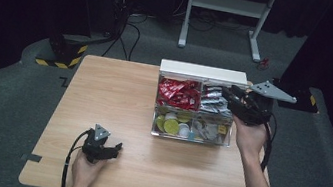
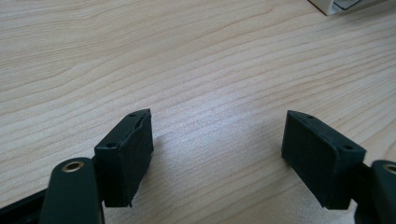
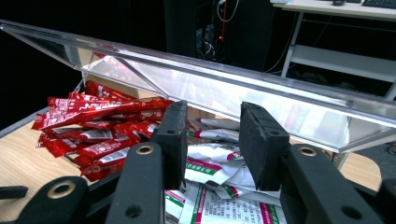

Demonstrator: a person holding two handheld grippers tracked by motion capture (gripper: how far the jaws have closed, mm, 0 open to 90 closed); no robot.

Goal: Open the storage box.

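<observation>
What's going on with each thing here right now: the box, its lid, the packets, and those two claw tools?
Clear box: lid raised, four compartments filled.
Lid: tilted up above the packets.
Red packets: piled in a back compartment.
White packets: heaped beneath the right gripper.
Right gripper: jaws apart, nothing between them.
Left gripper: open, low over the table.

**Colours around the clear box**

The right hand-held gripper (image 1: 232, 98) is black with a grey plate; beneath its jaws lie white packets (image 3: 219, 186) printed in green and magenta. Just left of it, glossy red packets (image 3: 93, 126) carry white lettering. Nearer the person than it, yellow-green and white discs (image 1: 172, 124) sit in the transparent box (image 1: 190, 137). The bench (image 1: 115, 116) under the black left hand-held gripper (image 1: 112, 150) shows pale wood grain.
</observation>
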